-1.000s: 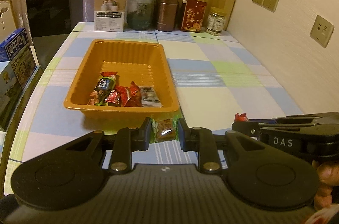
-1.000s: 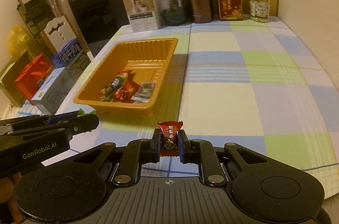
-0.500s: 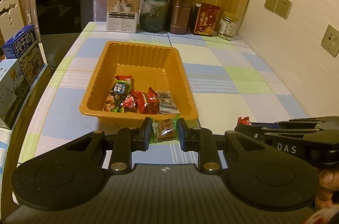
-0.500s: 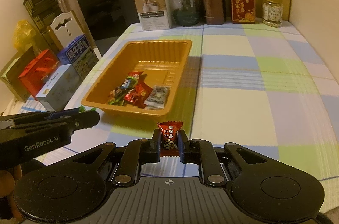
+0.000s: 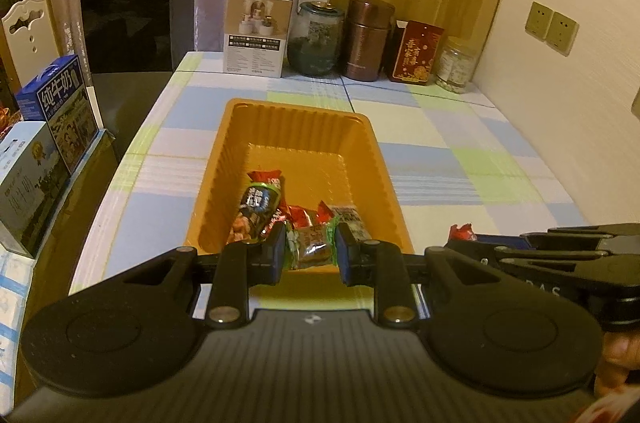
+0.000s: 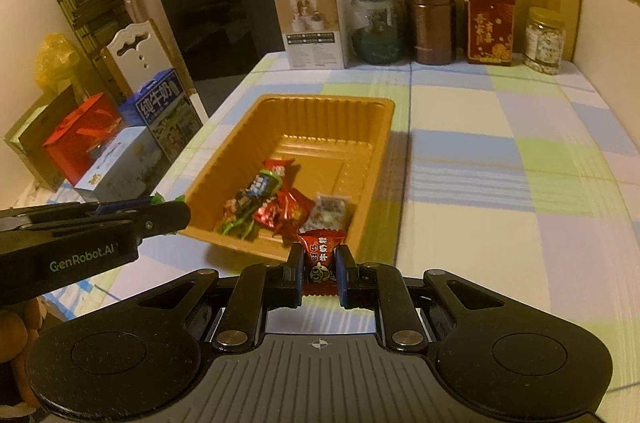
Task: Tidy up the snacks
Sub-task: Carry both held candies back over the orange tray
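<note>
- Left wrist view: the left tongs (image 5: pixel 311 252) are nearly closed, clamped on a green-edged snack packet (image 5: pixel 312 243) — its long axis runs across, from pad to pad. It hangs over the near rim of the orange tray (image 5: pixel 224 159), which holds several wrapped snacks.
- A blue carton (image 5: pixel 60 103) at left reads "纯牛奶".
- Right wrist view: the right tongs (image 6: pixel 319 271) are fully closed on a red candy (image 6: pixel 322 259), upright, its Chinese label facing the camera, just short of the tray's near right corner above the checked bench (image 6: pixel 500 183).
- The other tool's side reads "GenRobot.AI".
</note>
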Demonstrator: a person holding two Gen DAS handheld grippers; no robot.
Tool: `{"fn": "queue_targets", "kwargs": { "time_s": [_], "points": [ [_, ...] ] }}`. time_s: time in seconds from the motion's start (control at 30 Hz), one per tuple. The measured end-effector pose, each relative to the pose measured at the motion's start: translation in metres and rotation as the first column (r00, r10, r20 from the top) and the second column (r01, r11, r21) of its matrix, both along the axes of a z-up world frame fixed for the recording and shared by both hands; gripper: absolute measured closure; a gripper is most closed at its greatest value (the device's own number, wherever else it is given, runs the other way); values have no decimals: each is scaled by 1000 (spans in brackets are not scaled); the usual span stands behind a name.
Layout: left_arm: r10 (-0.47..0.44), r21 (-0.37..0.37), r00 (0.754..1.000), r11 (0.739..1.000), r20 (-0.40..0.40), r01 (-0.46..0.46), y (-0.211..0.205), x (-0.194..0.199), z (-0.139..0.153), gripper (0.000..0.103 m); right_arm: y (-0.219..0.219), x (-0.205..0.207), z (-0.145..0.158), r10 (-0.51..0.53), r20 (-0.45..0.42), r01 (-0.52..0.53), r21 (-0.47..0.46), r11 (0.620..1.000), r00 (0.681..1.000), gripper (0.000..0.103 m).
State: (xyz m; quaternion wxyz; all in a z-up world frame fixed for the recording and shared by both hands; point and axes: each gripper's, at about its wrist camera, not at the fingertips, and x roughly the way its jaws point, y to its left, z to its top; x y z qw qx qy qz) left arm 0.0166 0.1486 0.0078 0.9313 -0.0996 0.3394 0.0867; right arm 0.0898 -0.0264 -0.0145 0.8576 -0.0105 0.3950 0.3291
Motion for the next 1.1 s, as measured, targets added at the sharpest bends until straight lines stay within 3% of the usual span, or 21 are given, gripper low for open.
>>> {"fn": "queue_targets", "kwargs": {
  "time_s": [1.1],
  "points": [
    [-12, -31, 997, 999, -73, 9, 58, 96, -32, 80, 63, 109, -21, 27, -46, -29, -33, 999, 999, 87]
  ]
}}
